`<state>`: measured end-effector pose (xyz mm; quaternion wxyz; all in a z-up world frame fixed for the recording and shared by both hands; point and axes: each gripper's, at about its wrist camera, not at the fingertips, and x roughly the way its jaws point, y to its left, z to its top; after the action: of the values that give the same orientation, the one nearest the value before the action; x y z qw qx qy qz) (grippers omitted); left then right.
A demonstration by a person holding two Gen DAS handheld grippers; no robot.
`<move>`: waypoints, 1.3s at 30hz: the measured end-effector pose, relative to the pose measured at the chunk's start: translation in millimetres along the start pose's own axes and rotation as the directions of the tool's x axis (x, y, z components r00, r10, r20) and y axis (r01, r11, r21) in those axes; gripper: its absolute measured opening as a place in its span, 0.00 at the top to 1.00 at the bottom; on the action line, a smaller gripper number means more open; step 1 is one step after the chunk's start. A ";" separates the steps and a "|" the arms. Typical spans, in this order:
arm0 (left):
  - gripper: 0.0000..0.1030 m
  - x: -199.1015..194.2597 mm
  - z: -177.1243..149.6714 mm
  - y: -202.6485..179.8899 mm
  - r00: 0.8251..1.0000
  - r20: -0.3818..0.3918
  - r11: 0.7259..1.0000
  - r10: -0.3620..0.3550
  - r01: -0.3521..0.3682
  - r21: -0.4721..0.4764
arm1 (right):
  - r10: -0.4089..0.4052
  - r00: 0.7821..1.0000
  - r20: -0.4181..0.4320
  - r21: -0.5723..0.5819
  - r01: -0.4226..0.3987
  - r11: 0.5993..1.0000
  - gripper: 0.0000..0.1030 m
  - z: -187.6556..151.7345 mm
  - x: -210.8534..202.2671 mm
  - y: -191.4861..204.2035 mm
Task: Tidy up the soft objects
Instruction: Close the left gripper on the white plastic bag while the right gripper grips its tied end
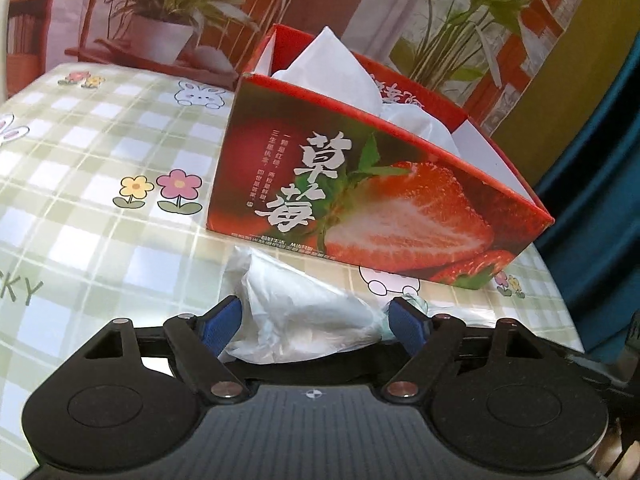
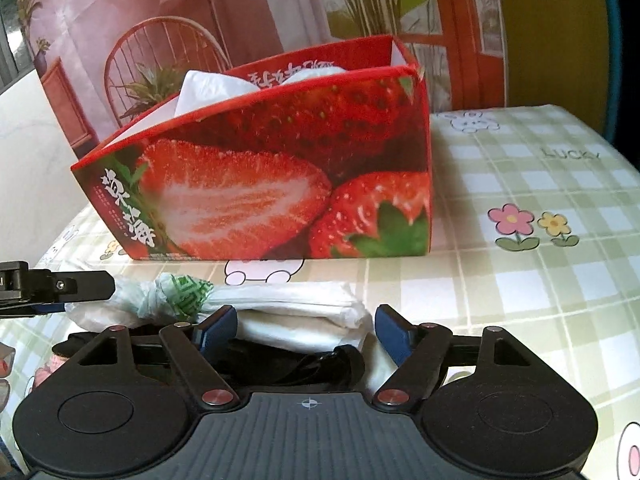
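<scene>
Bag base hidden behind left gripper, box contents half-seen

obstacle: strawberry box just ahead | free: tablecloth right of box

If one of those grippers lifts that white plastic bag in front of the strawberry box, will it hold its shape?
Probably not. The plastic bag looks thin and crumpled, so it should sag and droop. It seems light, lying flat on the tablecloth. Its glossy film may slip between the left gripper fingers.
</scene>
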<state>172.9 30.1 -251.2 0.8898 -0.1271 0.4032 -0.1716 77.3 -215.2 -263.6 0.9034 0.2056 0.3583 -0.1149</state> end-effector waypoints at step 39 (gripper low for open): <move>0.79 -72.8 11.6 -21.4 0.964 0.255 0.994 -0.072 0.049 0.097 | 0.075 0.965 0.252 -0.074 -0.058 0.996 0.83 13.9 -65.9 11.2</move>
<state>132.6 41.4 -187.0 0.9339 -0.1204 0.2717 -0.1988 42.4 -207.6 -205.4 0.9516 0.1711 0.2359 -0.0979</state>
